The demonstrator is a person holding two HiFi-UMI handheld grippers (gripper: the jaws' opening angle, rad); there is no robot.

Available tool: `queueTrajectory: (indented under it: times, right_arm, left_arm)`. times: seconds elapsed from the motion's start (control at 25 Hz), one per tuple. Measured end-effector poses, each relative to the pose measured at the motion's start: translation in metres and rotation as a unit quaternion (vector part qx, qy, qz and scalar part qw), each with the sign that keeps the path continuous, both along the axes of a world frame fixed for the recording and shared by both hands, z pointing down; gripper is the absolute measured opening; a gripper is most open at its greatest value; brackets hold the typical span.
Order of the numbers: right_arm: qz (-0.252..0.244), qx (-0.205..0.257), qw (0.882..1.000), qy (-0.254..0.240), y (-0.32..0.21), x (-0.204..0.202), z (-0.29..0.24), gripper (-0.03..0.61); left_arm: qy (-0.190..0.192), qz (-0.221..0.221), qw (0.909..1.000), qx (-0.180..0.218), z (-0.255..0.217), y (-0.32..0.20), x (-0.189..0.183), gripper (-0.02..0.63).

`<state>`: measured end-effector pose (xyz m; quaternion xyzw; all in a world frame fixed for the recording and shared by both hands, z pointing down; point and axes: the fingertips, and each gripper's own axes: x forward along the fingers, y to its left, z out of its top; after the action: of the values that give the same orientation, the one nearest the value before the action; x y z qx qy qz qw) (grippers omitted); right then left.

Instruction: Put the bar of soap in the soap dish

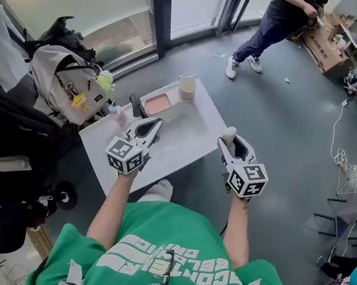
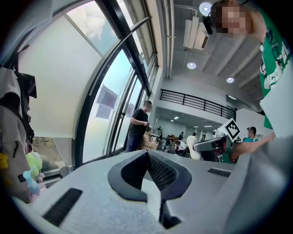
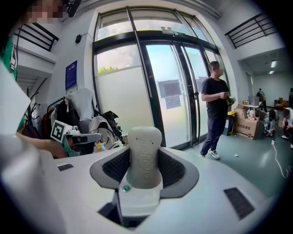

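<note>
A pale, off-white bar of soap [image 1: 229,135] stands upright between the jaws of my right gripper [image 1: 226,141], held just off the right edge of the white table [image 1: 192,140]. In the right gripper view the soap [image 3: 144,153] fills the gap of the right gripper [image 3: 144,161], both pads pressed on it. The soap dish [image 1: 157,104], a shallow pink tray, lies at the table's far side. My left gripper [image 1: 155,126] hovers over the table's left half, just near of the dish. Its jaws meet with nothing between them in the left gripper view [image 2: 146,154].
A paper cup [image 1: 187,88] stands at the table's far corner and a dark object [image 1: 135,104] lies left of the dish. A backpack [image 1: 68,82] and dark clothing crowd the left. A person [image 1: 276,20] stands on the floor beyond, near cardboard boxes [image 1: 326,44].
</note>
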<state>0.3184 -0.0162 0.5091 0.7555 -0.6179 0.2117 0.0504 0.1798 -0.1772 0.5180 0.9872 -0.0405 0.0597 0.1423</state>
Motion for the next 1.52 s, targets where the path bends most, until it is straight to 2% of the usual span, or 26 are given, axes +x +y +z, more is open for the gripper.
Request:
queueTrajectory:
  times: [0.48,0.84,1.16,1.52]
  right_arm:
    - [-0.024,-0.003,1.0,-0.002,-0.058,0.021,0.007,0.192]
    - [-0.101,-0.005,0.995,-0.011,-0.111,0.037,0.013,0.192]
    - [-0.204,-0.018,0.979,-0.019,-0.166,0.051,0.018,0.192]
    - [-0.275,-0.026,0.961,-0.015,-0.195,0.038,0.025,0.191]
  left_arm:
    - [-0.013,-0.019,0.9997,-0.004,0.01,-0.045,0.011,0.008]
    - [-0.031,-0.091,0.9954,-0.004,0.016,-0.072,0.004,0.008]
    - [-0.04,-0.195,0.9798,-0.018,0.019,-0.084,-0.007,0.008]
    - [-0.043,-0.262,0.9636,-0.028,0.031,-0.078,-0.03,0.008]
